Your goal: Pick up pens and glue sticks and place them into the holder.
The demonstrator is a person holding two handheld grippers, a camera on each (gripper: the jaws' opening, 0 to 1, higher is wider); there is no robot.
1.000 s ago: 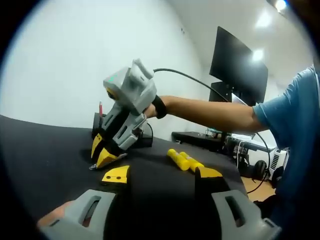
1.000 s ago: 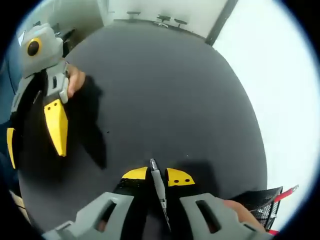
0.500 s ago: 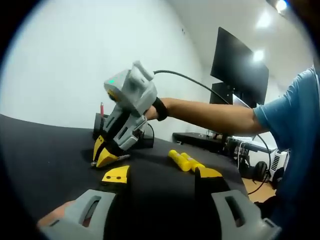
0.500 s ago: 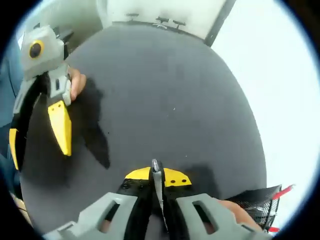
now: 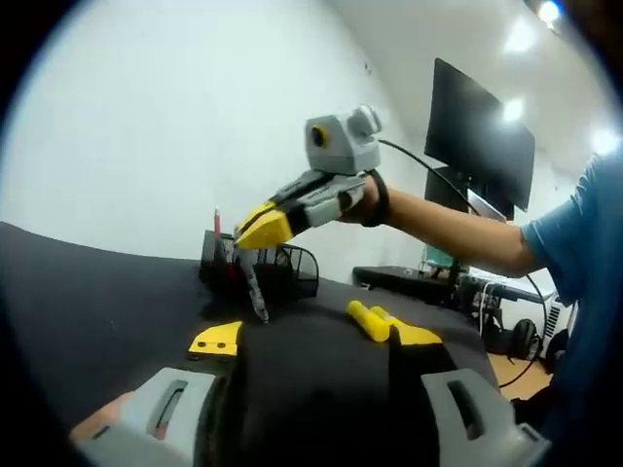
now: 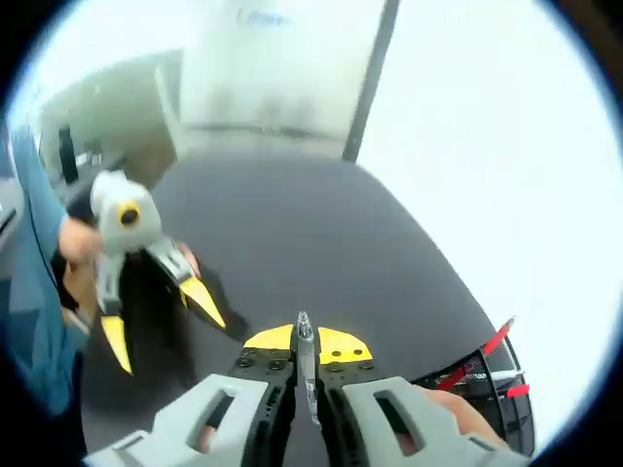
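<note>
Black tabletop (image 5: 88, 282) carries the black wire-mesh holder (image 5: 277, 269) and two yellow glue sticks (image 5: 372, 321). My right gripper (image 6: 305, 342) is clamped on a slim silver pen (image 6: 305, 365), lifted clear, I judge, for dropping into that holder. My left gripper (image 5: 311, 339) waits low with jaws apart, holding nothing.

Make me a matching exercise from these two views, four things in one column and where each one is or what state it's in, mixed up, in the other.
Things:
1. grey pen
2. glue sticks
3. holder
4. left gripper

States:
A. lying on the black table
B. open, holding nothing
C. clamped in the right gripper, hanging down
D. black mesh, red pens standing inside

Pairs: 1-C, 2-A, 3-D, 4-B
</note>
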